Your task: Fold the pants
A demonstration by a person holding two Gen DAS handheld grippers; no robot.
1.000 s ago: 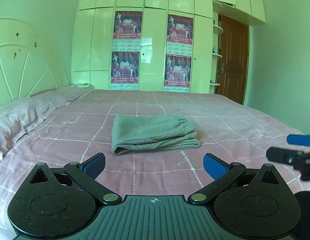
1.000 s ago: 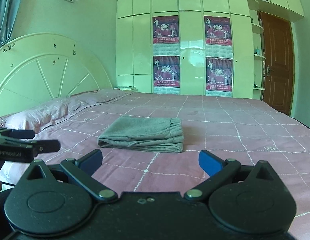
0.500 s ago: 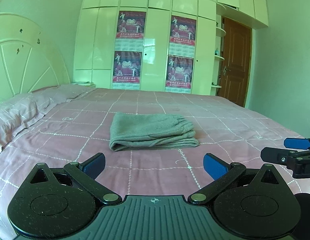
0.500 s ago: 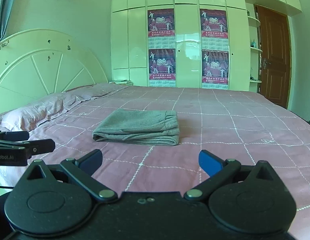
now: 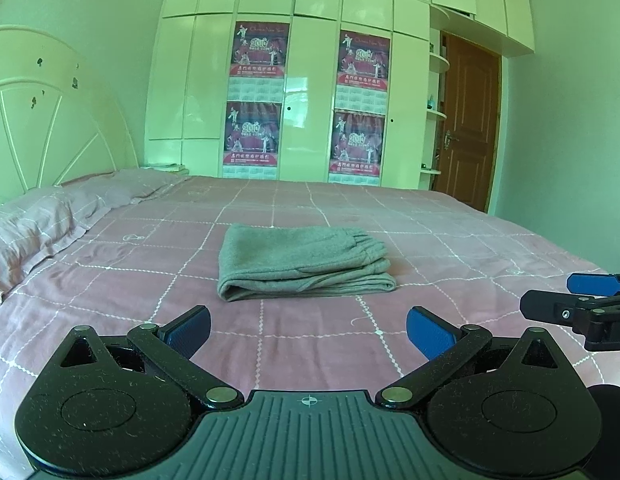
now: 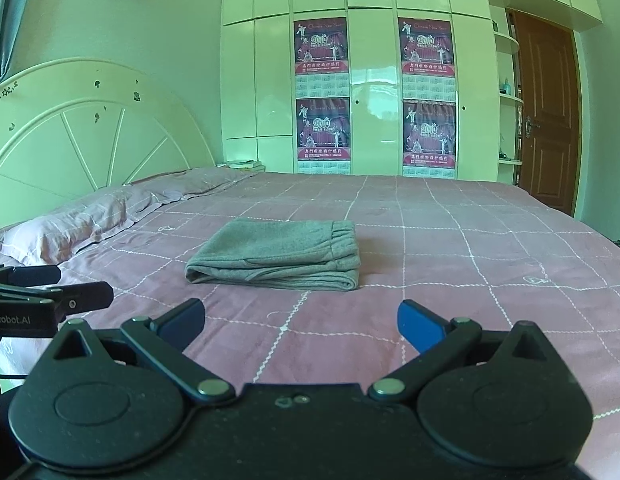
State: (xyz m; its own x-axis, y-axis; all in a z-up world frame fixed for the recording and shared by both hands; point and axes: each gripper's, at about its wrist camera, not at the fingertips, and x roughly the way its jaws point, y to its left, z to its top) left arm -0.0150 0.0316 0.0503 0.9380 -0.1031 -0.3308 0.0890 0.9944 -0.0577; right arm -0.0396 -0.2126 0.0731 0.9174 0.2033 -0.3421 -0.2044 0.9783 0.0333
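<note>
Where folded, pants (image 5: 304, 262) grey, layered

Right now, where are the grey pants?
The folded grey pants lie mid-bed on the pink checked bedspread, centred ahead of both open grippers in each wrist view, with the pillows off to their left.

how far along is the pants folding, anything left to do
Done, by the look of it: the grey pants lie in a compact, layered rectangle on the pink bed, waistband to the right. In hand: nothing. The left gripper and right gripper are both open and empty, held back from the pants and not touching them. Left: no fold appears to remain, at most a light tidy of the edges.
</note>
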